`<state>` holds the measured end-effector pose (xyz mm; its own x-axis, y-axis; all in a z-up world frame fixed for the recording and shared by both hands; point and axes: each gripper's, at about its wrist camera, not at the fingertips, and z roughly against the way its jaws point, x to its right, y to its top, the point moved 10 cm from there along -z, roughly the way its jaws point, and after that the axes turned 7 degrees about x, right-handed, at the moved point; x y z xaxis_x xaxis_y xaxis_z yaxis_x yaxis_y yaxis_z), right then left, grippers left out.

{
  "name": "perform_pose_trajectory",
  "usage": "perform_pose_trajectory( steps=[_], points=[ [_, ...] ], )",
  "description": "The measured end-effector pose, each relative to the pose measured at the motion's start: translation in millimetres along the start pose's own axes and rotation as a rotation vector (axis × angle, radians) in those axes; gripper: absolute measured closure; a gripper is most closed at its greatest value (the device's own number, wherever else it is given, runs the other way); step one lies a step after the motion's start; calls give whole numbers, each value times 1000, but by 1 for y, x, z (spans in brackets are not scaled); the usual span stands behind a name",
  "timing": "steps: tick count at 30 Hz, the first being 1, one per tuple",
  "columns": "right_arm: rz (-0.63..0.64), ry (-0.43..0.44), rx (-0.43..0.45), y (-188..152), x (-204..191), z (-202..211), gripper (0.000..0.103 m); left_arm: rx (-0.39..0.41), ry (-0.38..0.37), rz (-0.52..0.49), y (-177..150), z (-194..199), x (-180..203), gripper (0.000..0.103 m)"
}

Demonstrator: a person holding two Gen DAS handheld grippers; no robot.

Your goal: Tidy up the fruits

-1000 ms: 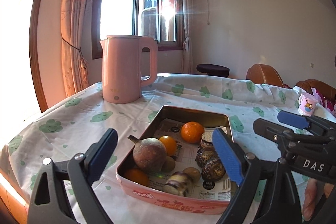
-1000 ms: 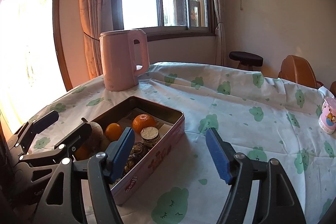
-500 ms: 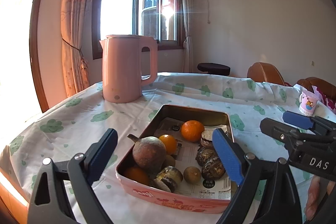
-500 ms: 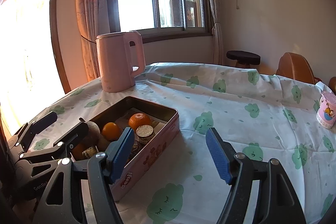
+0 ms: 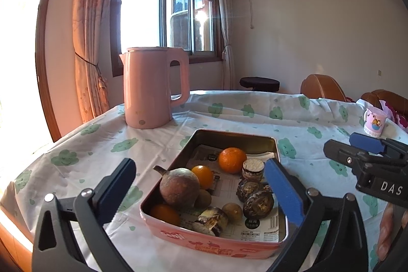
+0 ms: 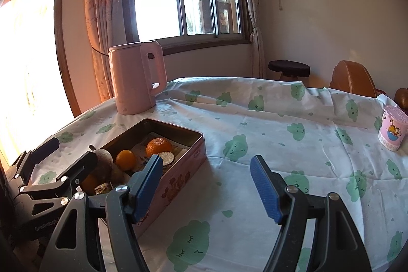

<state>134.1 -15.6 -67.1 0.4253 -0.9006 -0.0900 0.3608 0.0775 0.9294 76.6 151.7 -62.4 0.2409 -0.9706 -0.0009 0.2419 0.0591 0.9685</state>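
A pink metal tin (image 5: 211, 241) sits on the cloud-print tablecloth, lined with newspaper. In it lie a large orange (image 5: 232, 159), smaller oranges (image 5: 202, 176), a brown round fruit with a stem (image 5: 178, 188), small brown fruits and several dark wrapped pieces (image 5: 257, 200). My left gripper (image 5: 201, 193) is open and empty, hovering just in front of and above the tin. My right gripper (image 6: 206, 182) is open and empty over bare cloth to the right of the tin (image 6: 178, 177). The right gripper also shows at the right of the left wrist view (image 5: 367, 157).
A pink kettle (image 5: 153, 88) stands behind the tin near the window. A pink printed cup (image 6: 391, 128) stands at the far right of the table. Chairs (image 6: 353, 79) and a dark stool (image 6: 289, 68) stand beyond the table's far edge.
Both grippers have drawn back and risen a little, so the tin looks slightly farther. Some dark pieces and small fruits in the tin's front part have shifted. Both stay open.
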Motion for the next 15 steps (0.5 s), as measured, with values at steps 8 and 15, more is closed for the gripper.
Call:
perform_pose_trajectory(
  steps=[8, 15],
  points=[
    [-3, -14, 16, 4, 7, 6, 30, -2, -2, -13, 1, 2, 6, 0],
    [-10, -18, 19, 4, 10, 8, 30, 2, -8, -31, 2, 3, 13, 0]
  ],
)
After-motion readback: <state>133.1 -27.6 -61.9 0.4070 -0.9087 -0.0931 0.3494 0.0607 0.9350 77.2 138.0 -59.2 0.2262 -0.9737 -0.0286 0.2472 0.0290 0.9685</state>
